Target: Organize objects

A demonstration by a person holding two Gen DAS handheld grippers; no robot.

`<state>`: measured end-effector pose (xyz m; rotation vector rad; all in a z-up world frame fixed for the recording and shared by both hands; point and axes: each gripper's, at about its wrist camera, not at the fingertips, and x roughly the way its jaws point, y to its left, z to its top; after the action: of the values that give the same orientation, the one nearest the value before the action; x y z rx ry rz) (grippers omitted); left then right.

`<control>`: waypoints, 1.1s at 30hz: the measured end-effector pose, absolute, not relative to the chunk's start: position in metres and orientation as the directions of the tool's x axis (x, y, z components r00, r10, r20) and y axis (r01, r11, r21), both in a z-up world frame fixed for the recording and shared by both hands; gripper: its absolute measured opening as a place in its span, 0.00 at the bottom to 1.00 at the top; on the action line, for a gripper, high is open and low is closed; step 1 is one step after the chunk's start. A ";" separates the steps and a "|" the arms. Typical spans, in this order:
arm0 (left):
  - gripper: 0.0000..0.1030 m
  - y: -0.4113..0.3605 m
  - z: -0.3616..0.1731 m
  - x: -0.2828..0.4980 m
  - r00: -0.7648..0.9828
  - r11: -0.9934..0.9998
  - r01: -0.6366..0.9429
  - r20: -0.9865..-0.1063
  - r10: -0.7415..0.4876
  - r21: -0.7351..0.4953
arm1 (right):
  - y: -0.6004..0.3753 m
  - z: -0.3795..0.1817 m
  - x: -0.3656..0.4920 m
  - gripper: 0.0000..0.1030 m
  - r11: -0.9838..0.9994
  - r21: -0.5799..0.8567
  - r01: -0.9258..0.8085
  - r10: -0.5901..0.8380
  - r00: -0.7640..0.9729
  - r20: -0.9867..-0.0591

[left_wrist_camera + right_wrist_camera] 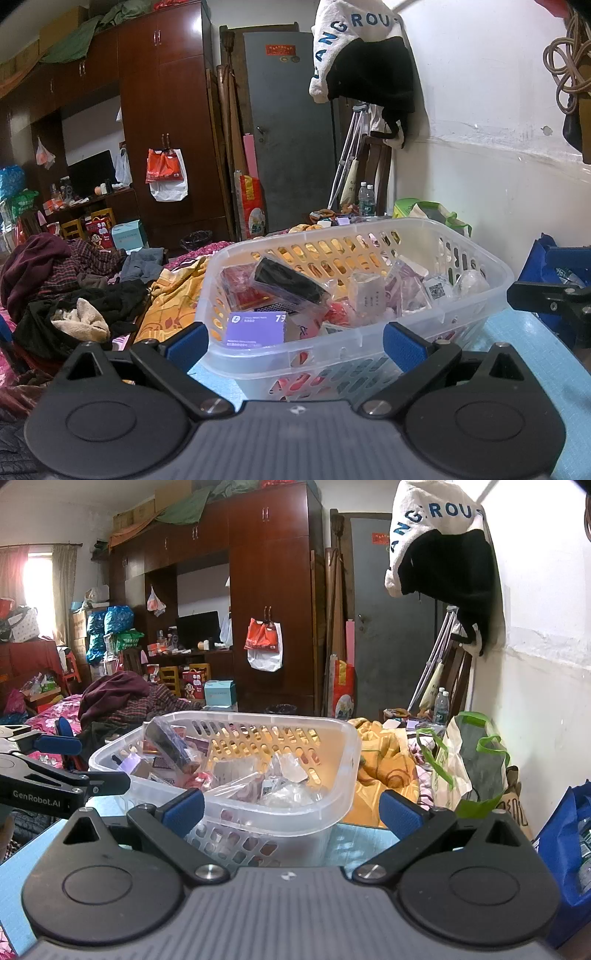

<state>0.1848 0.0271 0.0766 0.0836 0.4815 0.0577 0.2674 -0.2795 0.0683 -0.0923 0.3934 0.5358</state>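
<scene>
A clear plastic basket (369,334) stands on a light blue surface, full of small packaged items: a black box in wrap (288,282), a purple card box (255,328), a white cube (367,295). My left gripper (295,345) is open, its blue pads level with the basket's near wall, holding nothing. From the right wrist view the same basket (332,805) sits left of centre. My right gripper (291,812) is open and empty, close to the basket's near right corner. The left gripper's fingers (62,744) show at the left edge.
A bed with yellow bedding (384,764) and heaped clothes (62,280) lies behind the basket. A green-handled bag (469,768) and a blue bag (565,849) stand by the white wall on the right. Dark wardrobes (166,122) and a grey door (291,129) are far back.
</scene>
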 end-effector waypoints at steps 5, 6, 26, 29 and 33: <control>0.99 0.026 0.076 0.186 0.885 0.995 -0.032 -0.460 0.071 0.092 | -0.280 0.068 0.267 1.00 0.856 0.017 -0.517 0.482 0.785 -0.388; 0.99 0.026 0.076 0.186 0.885 0.995 -0.031 -0.460 0.070 0.092 | -0.280 0.068 0.267 1.00 0.856 0.016 -0.517 0.482 0.786 -0.388; 0.98 0.028 0.075 0.186 0.889 0.997 -0.037 -0.454 0.063 0.065 | -0.278 0.066 0.265 1.00 0.855 0.018 -0.518 0.484 0.785 -0.387; 0.98 0.029 0.074 0.186 0.887 0.997 -0.034 -0.458 0.060 0.063 | -0.277 0.065 0.265 1.00 0.854 0.020 -0.520 0.485 0.782 -0.391; 0.98 0.029 0.071 0.186 0.884 0.997 -0.037 -0.464 0.062 0.064 | -0.277 0.064 0.266 1.00 0.854 0.019 -0.519 0.483 0.781 -0.396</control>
<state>0.1863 0.0294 0.0714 0.0536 0.4844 0.0513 0.2655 -0.2773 0.0637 -0.0933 0.4026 0.5425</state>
